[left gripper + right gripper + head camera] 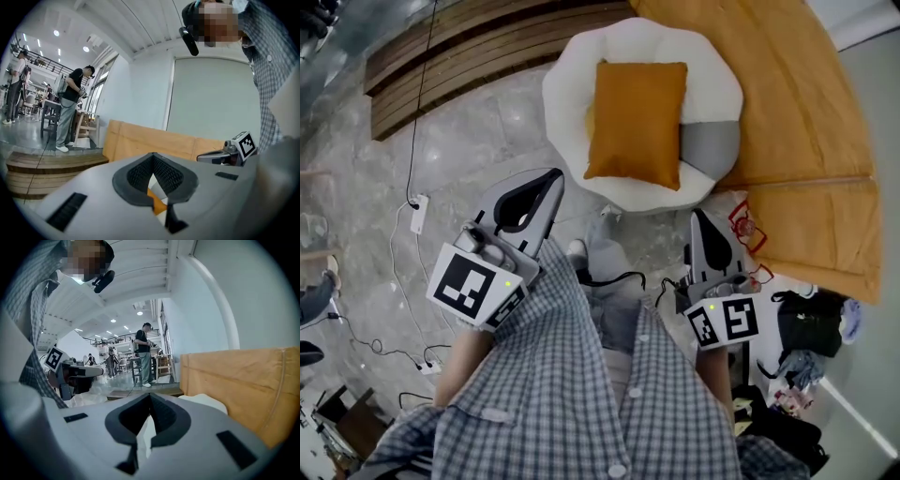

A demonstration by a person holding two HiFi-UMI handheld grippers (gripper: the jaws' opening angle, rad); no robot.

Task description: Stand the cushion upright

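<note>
An orange cushion (637,120) lies flat on a round white seat (581,66) ahead of me. A sliver of the cushion (158,204) shows through the opening in the left gripper's jaws. My left gripper (554,176) is shut and empty, with its tip just short of the seat's near left rim. My right gripper (697,217) is also shut and empty, a little short of the seat's near right rim. In the gripper views the jaws of the left gripper (152,157) and of the right gripper (150,397) meet with nothing between them. Neither gripper touches the cushion.
A grey patch (710,150) sits on the seat's right side. An orange sofa (806,94) curves behind and to the right. Wooden steps (469,47) lie at the far left, with a power strip (418,214) and cables on the floor. Dark bags (806,323) sit at right. People stand far off (70,108).
</note>
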